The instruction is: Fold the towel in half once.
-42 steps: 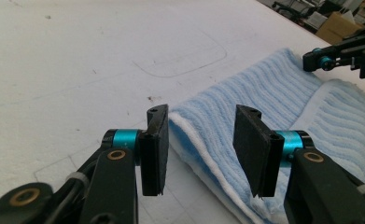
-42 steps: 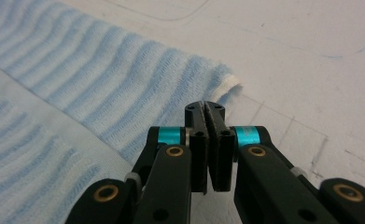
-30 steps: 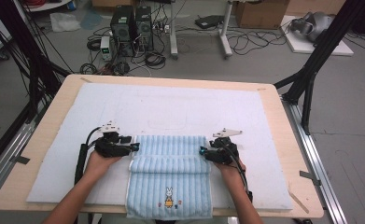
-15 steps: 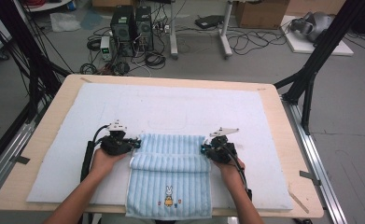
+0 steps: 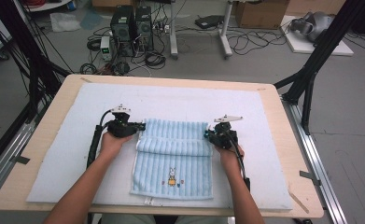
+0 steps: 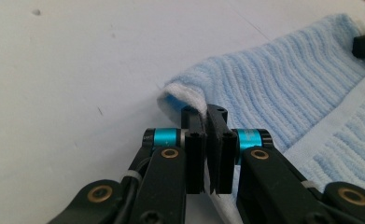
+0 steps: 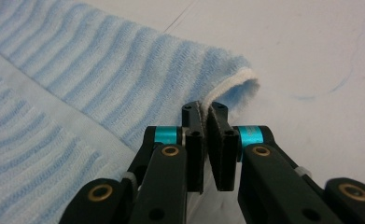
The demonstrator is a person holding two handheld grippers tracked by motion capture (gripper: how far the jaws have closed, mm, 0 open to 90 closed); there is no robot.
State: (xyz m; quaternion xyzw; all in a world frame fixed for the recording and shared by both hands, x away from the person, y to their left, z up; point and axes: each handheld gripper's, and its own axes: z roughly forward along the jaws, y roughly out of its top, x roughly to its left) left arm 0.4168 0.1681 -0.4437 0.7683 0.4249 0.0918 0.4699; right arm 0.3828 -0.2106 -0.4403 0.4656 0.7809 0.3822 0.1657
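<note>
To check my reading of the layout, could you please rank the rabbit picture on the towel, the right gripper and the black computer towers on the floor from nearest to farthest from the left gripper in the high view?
From the left gripper:
1. Rabbit picture, on the towel's near half, toward the person.
2. Right gripper, at the towel's opposite edge.
3. Black computer towers, on the floor beyond the table.

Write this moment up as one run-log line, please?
left gripper: shut on towel edge | right gripper: shut on towel edge | towel: partly folded, on white mat
</note>
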